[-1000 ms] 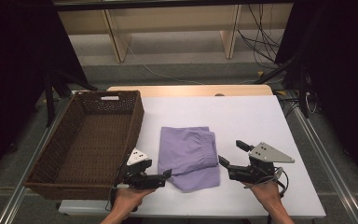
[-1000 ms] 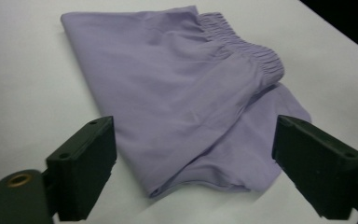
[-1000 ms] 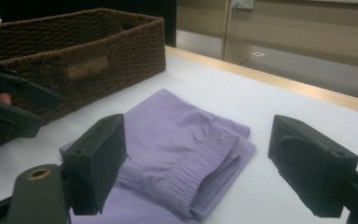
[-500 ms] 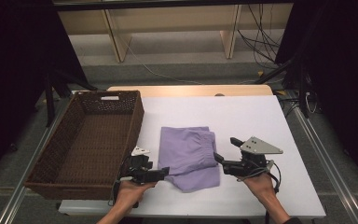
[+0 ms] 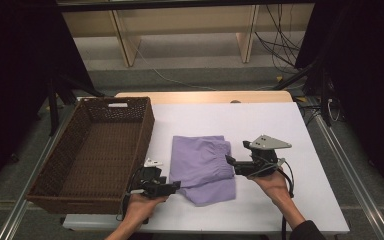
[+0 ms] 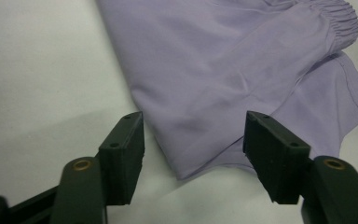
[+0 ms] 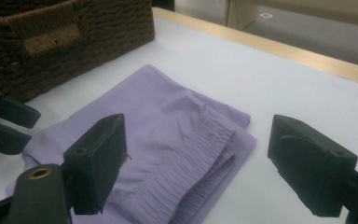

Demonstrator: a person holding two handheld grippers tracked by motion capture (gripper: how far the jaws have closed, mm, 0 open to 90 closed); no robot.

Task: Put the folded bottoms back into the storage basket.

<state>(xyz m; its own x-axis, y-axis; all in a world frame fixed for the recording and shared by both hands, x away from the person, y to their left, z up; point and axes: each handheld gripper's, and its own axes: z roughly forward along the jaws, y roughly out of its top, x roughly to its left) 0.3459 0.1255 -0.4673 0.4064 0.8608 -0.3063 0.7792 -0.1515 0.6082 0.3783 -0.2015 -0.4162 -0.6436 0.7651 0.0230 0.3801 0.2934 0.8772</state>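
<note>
A folded lilac garment [image 5: 205, 167] with an elastic gathered band lies on the white table [image 5: 260, 125]. My left gripper [image 5: 174, 186] is open at the cloth's near left corner; its jaws straddle the folded edge of the garment [image 6: 223, 84] low over the table. My right gripper [image 5: 228, 161] is open at the cloth's right edge, by the gathered band of the garment [image 7: 182, 140], with its jaws spread wide. The left gripper's jaws [image 7: 4, 123] show at the left of the right gripper view.
A dark wicker basket [image 5: 50, 180] stands at the table's left, its wall [image 7: 65, 37] just behind the cloth. A wooden strip [image 5: 205, 96] edges the table's far side. Cables and shelf legs lie on the floor beyond.
Both grippers have moved inward to the garment: the left one rightward to its near corner, the right one leftward to its gathered edge. The cloth has not moved.
</note>
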